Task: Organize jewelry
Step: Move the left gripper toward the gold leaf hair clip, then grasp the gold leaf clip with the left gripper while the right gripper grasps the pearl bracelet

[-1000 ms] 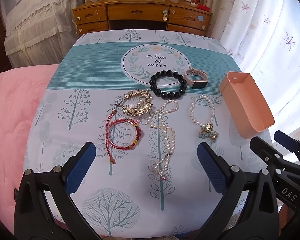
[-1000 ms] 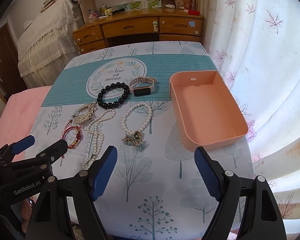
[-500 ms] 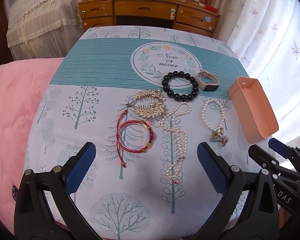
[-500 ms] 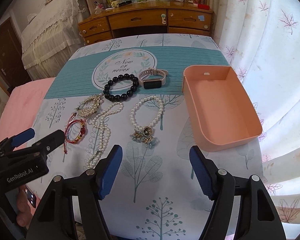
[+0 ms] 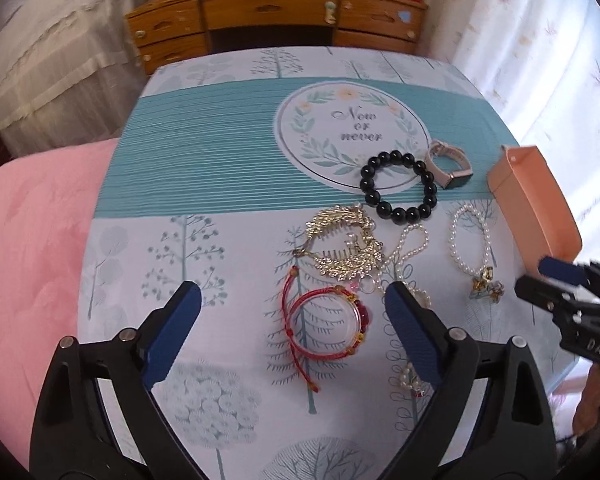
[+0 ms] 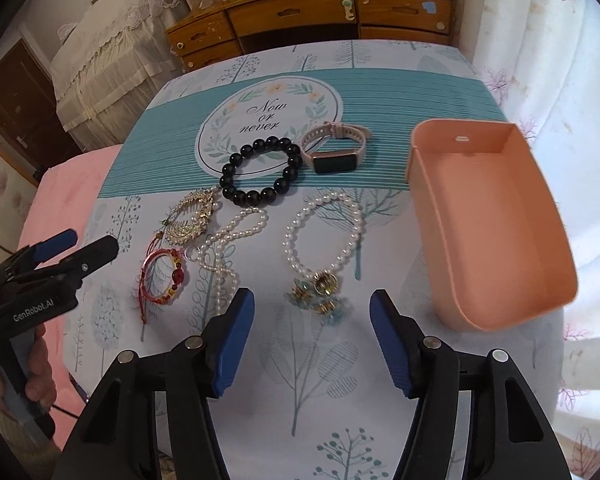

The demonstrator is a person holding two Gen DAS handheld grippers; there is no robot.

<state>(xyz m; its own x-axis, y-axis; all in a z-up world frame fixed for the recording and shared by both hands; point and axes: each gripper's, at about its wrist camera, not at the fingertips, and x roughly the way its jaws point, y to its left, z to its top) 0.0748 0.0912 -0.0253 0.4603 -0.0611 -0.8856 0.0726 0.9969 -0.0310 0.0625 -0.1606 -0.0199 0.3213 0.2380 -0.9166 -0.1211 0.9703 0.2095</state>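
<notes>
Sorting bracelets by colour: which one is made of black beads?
The black bracelet, lying partly on the round "Now or never" print beside the watch; the others are pearl or red.

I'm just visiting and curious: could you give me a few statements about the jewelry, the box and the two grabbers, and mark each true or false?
1. The pink box is empty. True.
2. The black bead bracelet lies in the box. False: it lies on the tablecloth.
3. The right gripper holds the pearl bracelet. False: its jaws, just closing, are open and hold nothing.
4. The left gripper is open above the red cord bracelet. True.
</notes>
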